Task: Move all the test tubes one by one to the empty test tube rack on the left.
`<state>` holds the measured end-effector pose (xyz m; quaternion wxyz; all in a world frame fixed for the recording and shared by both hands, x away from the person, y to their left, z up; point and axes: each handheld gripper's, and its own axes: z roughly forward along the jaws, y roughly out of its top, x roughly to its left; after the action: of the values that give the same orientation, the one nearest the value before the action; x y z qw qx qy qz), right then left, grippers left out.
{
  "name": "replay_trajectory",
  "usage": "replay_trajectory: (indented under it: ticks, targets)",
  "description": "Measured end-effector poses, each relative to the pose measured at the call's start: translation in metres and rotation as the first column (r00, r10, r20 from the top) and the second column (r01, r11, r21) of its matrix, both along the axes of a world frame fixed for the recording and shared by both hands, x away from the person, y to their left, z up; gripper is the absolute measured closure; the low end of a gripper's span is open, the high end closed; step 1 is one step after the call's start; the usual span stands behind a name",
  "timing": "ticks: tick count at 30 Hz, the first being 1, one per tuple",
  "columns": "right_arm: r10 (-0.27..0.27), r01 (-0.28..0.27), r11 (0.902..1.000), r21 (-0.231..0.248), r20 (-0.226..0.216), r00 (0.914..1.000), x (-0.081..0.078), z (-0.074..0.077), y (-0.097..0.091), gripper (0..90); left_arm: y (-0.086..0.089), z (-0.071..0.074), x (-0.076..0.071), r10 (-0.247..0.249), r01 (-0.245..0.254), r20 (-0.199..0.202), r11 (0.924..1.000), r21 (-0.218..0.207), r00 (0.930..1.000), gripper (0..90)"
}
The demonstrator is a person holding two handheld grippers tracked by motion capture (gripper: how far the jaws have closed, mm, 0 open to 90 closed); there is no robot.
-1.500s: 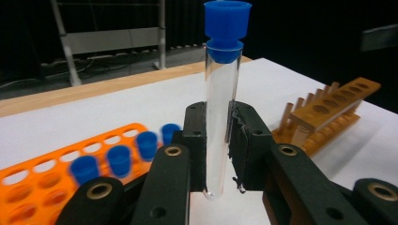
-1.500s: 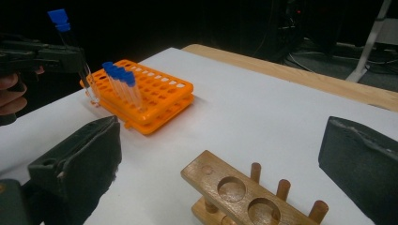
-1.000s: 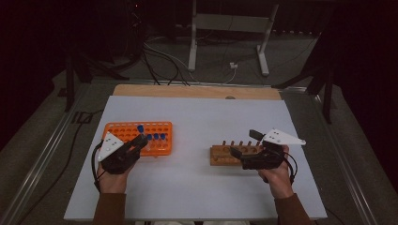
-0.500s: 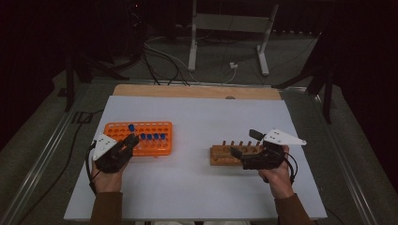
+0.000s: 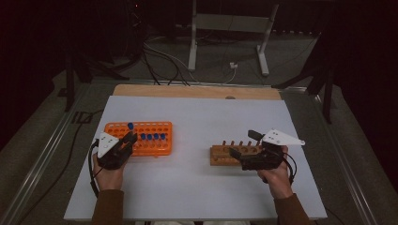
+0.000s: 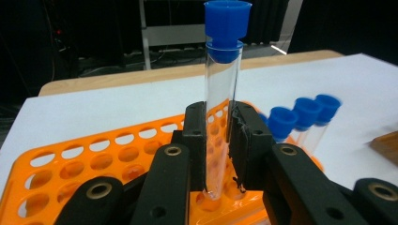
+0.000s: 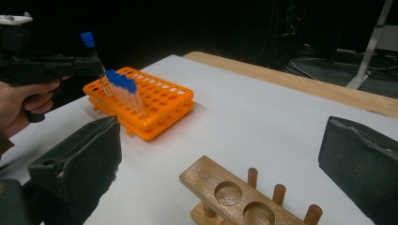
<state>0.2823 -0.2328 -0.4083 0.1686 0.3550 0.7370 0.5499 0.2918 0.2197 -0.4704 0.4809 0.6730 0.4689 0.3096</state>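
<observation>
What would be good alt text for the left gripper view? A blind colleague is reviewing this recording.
The left gripper has its two black jaws shut on an upright clear test tube with a blue cap, its bottom in a hole of the orange rack. More blue-capped tubes stand in the rack to the right, on the white table.

Five blue-capped test tubes [image 5: 150, 136], one orange rack [image 5: 159, 145], one wooden rack [image 5: 220, 153], two grippers [image 5: 129, 139]

- We see a lab-like test space, dim and dark around the edges.
- We find an orange tube rack [image 5: 150, 136] with blue-capped test tubes [image 5: 152, 137] beside a wooden peg rack [image 5: 225, 153] on a white surface [image 5: 197, 187].
- We notice loose cables [image 5: 164, 58] on the floor and metal stand legs [image 5: 263, 47] behind.
</observation>
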Motion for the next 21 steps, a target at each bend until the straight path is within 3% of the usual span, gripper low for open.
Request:
replay_trajectory:
  ticks: [14,21]
  targets:
    - [-0.006,0.006,1.0000,-0.002,-0.003,1.0000,0.000,-0.002,-0.004,0.3,-0.002,-0.026,0.009,0.006,-0.004,-0.093,0.9999,0.012,0.9957,78.3]
    - [-0.018,0.018,0.9998,0.000,-0.013,0.9998,0.003,-0.007,-0.011,0.3,-0.001,-0.027,0.007,-0.003,0.006,-0.110,0.9996,0.026,0.9940,78.6]
